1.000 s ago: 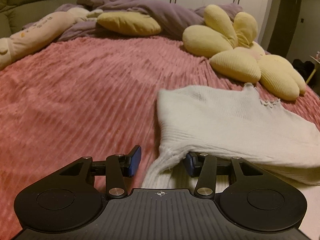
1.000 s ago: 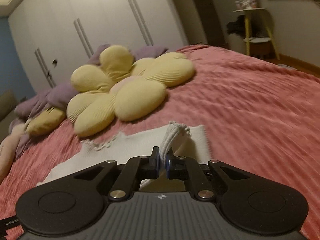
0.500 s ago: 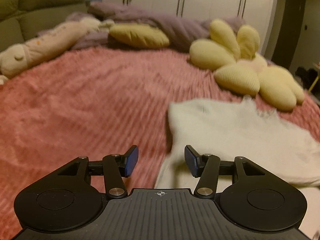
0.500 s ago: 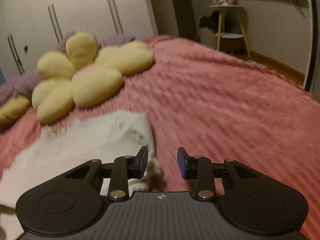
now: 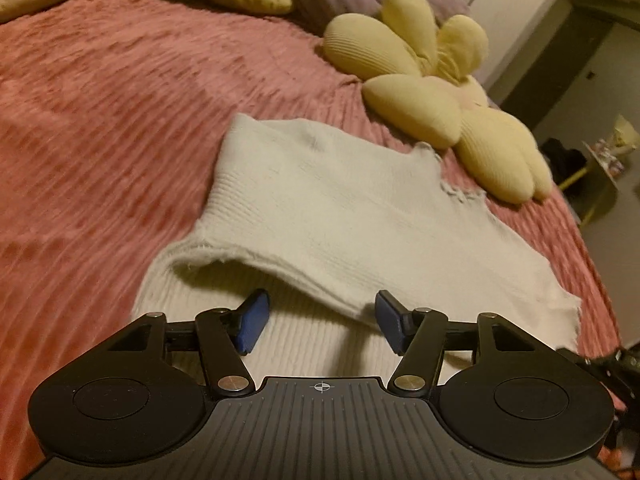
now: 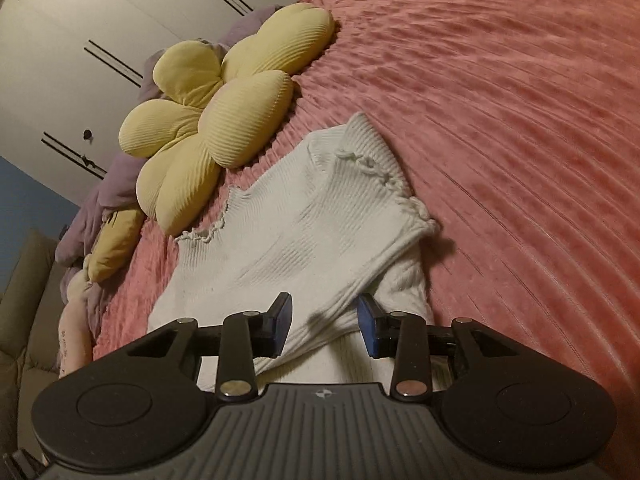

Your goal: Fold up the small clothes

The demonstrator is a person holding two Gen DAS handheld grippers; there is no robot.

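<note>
Lying at twelve o'clock between both spread, empty fingers [image 5: 252,322], the white garment's [image 5: 340,200] folded edge [image 6: 360,284] runs crosswise.

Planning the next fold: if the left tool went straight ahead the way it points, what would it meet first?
Most likely the folded-over edge of the white knit top, lying just ahead of the open left tool, over the lower layer. Depth is unclear; it might slip under that flap instead.
</note>
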